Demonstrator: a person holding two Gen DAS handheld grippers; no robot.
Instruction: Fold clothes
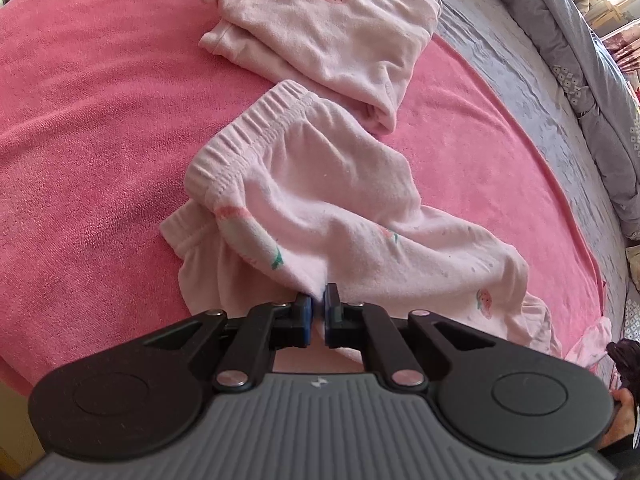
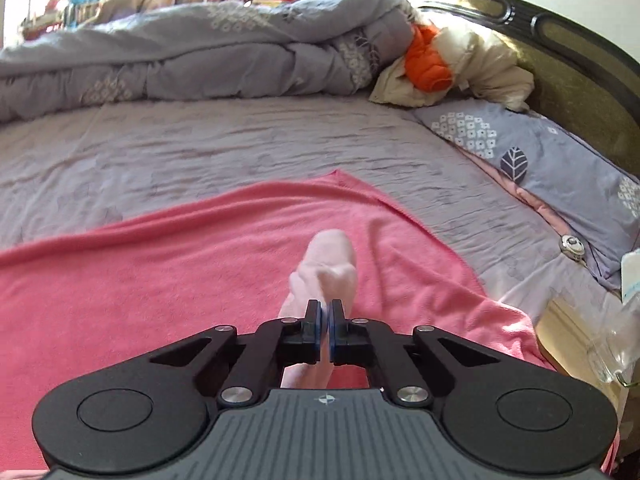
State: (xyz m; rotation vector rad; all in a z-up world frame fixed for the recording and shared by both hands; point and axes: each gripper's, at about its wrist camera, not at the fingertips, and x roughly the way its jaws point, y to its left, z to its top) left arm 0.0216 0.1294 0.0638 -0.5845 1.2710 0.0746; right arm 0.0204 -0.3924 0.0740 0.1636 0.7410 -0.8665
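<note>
A bed [image 2: 240, 148] with a grey sheet carries a pink towel [image 1: 80, 120], and on that towel lie the clothes. The pale pink trousers [image 1: 320, 208] with strawberry prints stretch across the towel, waistband toward the far left of the left wrist view, legs trailing toward the near right, so their long axis runs diagonally away from the left gripper [image 1: 319, 308]. Just beyond the waistband sits a folded pink top [image 1: 320, 32], close to the trousers.

The left gripper is clamped on a fold of the trousers near the crotch, cloth pinched between its pads. The right gripper [image 2: 327, 320] is clamped on a pale pink end of cloth, probably a trouser leg, which sticks up blurred past its tips. Since the right one holds the free end, the coming fold likely turns on carrying that end along the trousers' length toward the waistband.

No brand or readable writing shows; each gripper body bears only a small emblem.
</note>
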